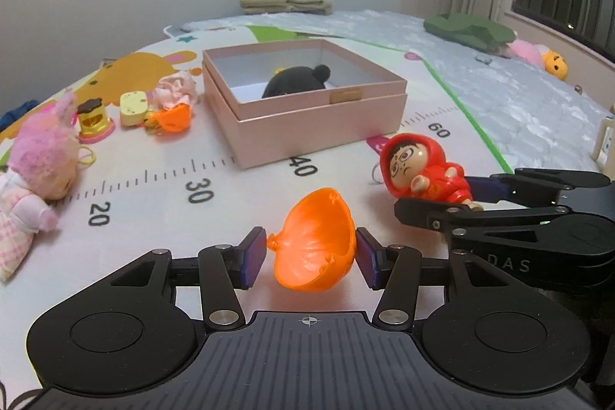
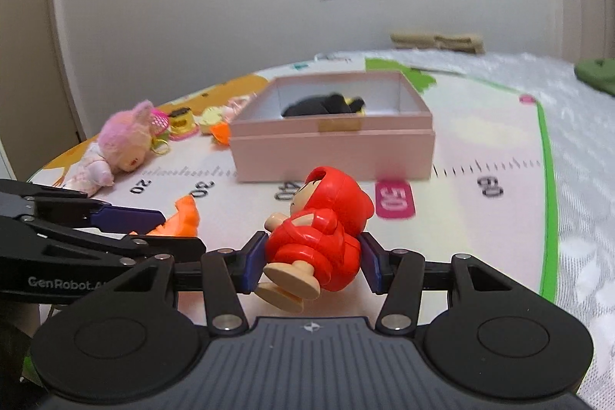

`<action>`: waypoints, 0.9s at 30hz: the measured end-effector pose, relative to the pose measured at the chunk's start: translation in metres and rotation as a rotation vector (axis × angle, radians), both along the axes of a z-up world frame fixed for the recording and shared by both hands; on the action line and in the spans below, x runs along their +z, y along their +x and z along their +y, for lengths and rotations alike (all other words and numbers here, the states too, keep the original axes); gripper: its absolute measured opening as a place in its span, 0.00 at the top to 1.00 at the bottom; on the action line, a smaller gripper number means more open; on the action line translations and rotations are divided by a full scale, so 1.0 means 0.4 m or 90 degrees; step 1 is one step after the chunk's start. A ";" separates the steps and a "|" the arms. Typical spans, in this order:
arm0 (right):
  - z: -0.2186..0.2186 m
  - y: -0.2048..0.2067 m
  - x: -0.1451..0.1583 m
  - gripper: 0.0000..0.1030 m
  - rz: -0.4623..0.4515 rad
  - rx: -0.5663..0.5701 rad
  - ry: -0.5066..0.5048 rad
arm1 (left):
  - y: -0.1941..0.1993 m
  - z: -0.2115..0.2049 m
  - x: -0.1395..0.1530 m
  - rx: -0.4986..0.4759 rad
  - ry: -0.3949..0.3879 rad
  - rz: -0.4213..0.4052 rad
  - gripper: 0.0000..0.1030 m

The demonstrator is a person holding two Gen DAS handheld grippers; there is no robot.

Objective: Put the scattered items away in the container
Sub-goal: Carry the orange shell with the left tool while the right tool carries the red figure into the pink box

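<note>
The orange half-shell (image 1: 315, 241) is thin, hollow plastic: light, stiff and likely slick, so a hold across its rim looks wiser than on the curved back, where it could squirt out. It stands on edge on the play mat (image 1: 153, 218), which covers a bed, near the mat's near edge, between the pads of the left hand-held gripper (image 1: 311, 256); the jaws stand part open, each pad close beside the shell, and contact cannot be told. The red hooded figure (image 2: 323, 237) is hard moulded plastic, sturdier and rounded; its waist gives the flattest grip. The right hand-held gripper (image 2: 313, 264) brackets its body, jaws narrowed to it, seemingly touching. The pink box (image 1: 307, 110) sits mid-mat with a black plush (image 1: 296, 83) inside; a pink doll (image 1: 34, 171) lies towards the left edge.
</note>
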State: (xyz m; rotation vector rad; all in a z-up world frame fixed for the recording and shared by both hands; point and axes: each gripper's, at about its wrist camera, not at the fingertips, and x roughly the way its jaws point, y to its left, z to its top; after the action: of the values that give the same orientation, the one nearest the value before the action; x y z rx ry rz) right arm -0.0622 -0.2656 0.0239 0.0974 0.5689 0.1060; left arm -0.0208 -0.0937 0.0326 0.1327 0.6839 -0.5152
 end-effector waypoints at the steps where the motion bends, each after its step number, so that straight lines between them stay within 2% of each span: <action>1: 0.000 0.001 -0.003 0.51 0.003 -0.002 -0.001 | 0.001 -0.003 -0.001 -0.001 0.000 0.002 0.47; 27: 0.012 -0.012 0.009 0.51 -0.010 -0.013 -0.021 | -0.005 -0.004 0.021 -0.005 -0.009 -0.009 0.47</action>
State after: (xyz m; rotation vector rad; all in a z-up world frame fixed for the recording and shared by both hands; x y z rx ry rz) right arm -0.0671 -0.2607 0.0274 0.0697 0.5543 0.0775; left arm -0.0228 -0.0953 0.0409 0.1262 0.6664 -0.5260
